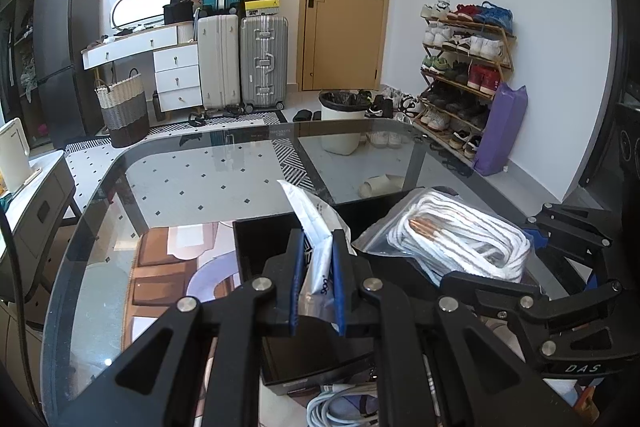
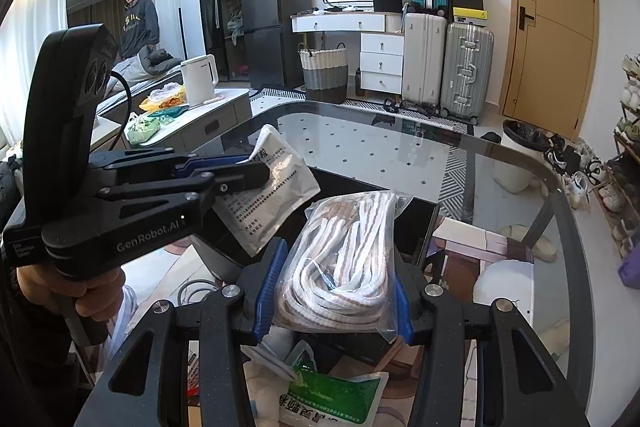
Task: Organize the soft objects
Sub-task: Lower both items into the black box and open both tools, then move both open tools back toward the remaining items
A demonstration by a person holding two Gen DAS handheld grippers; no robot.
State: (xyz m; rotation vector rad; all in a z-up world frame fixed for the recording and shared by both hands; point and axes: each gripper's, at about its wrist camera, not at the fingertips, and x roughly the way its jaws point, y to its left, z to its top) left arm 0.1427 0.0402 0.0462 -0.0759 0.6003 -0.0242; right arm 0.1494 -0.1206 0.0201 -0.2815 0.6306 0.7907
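Note:
My left gripper (image 1: pixel 317 247) is shut on a flat white printed pouch (image 1: pixel 310 211), held upright above a black open box (image 1: pixel 256 247) on the glass table (image 1: pixel 192 167). The same pouch (image 2: pixel 268 195) and left gripper (image 2: pixel 256 167) show at the left of the right wrist view. My right gripper (image 2: pixel 336 259) is shut on a clear bag of white coiled rope (image 2: pixel 344 259), its blue pads pressing both sides. That rope bag (image 1: pixel 464 243) hangs to the right of the pouch, over the box's right part (image 2: pixel 416 215).
A green-printed packet (image 2: pixel 336 399) and coiled white cable (image 1: pixel 340 407) lie near the table's front edge. Beyond the table stand suitcases (image 1: pixel 244 63), a woven basket (image 1: pixel 122 111), a bin (image 1: pixel 342 119), a shoe rack (image 1: pixel 464 75). A person (image 2: pixel 138 23) sits far left.

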